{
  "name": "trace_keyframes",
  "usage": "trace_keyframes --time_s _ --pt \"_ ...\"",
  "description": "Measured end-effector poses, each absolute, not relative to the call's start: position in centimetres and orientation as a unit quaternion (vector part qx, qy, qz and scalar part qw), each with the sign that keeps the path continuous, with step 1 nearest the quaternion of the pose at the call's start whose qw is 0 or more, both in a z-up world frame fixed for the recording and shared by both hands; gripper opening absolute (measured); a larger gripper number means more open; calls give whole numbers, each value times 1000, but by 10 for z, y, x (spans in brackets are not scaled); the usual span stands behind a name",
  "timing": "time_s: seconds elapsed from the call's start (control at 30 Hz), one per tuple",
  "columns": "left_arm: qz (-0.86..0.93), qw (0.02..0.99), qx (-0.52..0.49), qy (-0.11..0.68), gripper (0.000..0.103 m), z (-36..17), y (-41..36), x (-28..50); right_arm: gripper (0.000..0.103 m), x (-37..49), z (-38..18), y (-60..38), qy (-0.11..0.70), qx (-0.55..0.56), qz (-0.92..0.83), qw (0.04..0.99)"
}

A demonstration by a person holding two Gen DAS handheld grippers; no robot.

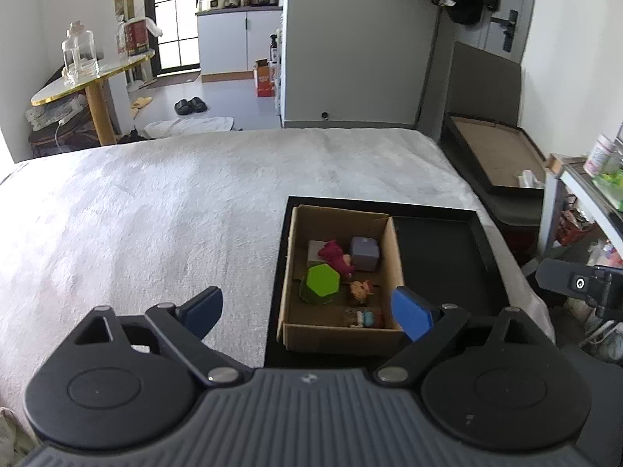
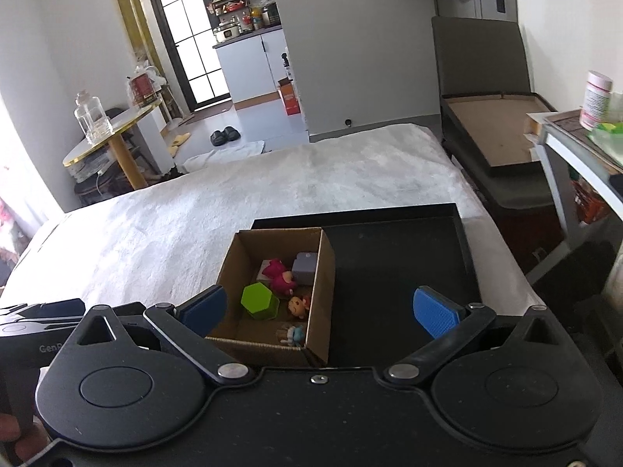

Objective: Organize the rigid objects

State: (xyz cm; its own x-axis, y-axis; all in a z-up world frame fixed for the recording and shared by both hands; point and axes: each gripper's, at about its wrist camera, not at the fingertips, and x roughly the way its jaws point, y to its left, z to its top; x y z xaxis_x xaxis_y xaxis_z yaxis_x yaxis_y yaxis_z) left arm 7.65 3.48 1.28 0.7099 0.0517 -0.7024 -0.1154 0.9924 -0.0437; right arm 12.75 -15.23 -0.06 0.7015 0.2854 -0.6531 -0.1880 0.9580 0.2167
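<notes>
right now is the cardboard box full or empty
Neither: the open-topped cardboard box holds a green hexagonal block, a grey cube and small figures, with floor showing.

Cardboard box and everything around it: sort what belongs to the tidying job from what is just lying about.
Job:
cardboard box on the black tray
green hexagon block
grey cube
magenta plush figure
two small dolls
left gripper, right gripper, jaws open, empty

Lying about:
glass jar
black slippers
white towel on the floor
</notes>
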Motion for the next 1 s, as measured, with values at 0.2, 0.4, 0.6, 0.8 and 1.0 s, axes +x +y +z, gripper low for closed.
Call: trace_keyframes --time_s 0.2,0.4,0.6,0.8,1.0 --pt "47 929 -45 365 94 28 27 53 103 103 11 -160 353 56 116 927" --pt "38 935 -42 351 94 45 22 30 103 78 25 -166 337 52 109 934" --pt "22 939 -27 343 94 50 9 14 103 61 27 -173 336 59 101 935" --pt "15 940 -24 339 94 53 6 5 103 60 30 -184 327 70 92 938" --pt "15 941 -25 338 94 53 6 3 103 59 27 -183 327 67 92 938"
